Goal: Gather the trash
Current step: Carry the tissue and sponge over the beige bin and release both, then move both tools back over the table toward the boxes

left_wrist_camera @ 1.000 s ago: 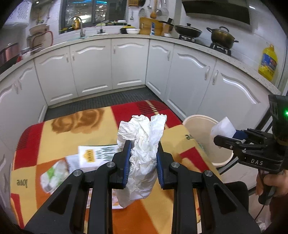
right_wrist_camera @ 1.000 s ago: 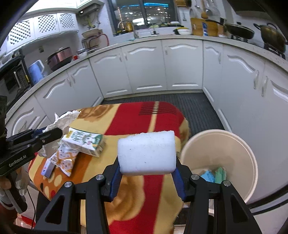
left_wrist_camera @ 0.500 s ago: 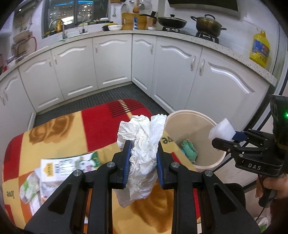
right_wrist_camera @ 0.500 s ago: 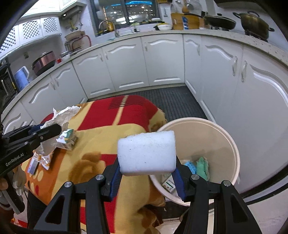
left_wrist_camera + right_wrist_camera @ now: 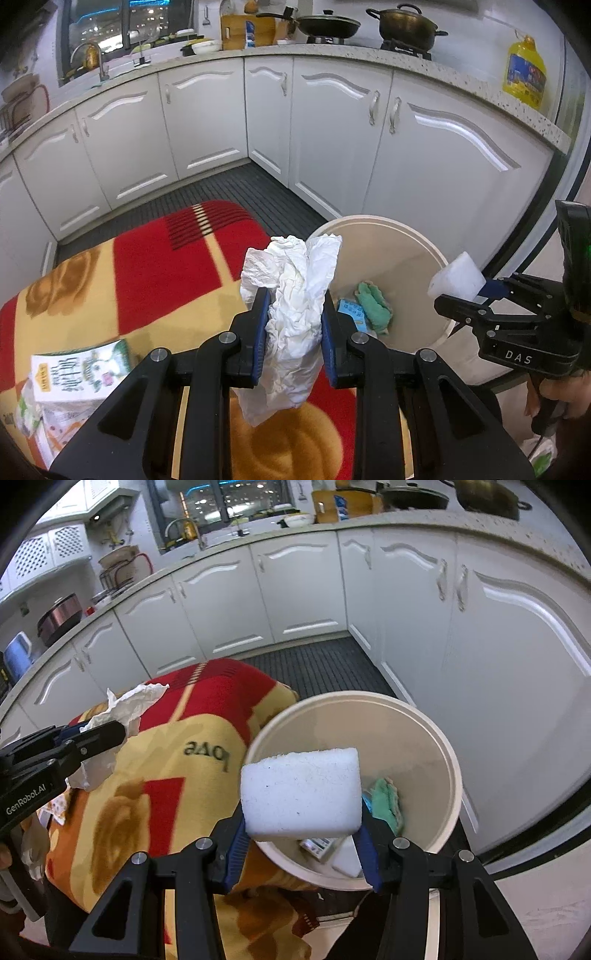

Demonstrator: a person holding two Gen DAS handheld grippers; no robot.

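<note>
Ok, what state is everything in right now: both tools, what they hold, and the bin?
Left tool: shut on crumpled tissue.
Right tool: shut on white sponge, above the bin.
Bin: open, upright, partly filled with trash.
Carton: lying on the blanket, not yet collected.

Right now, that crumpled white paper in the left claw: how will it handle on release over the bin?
The crumpled paper looks floppy: its lower end hangs limp below the left claw. Probably very light, so it may drift rather than drop straight into the bin. Its creases could snag briefly on the pads.
</note>
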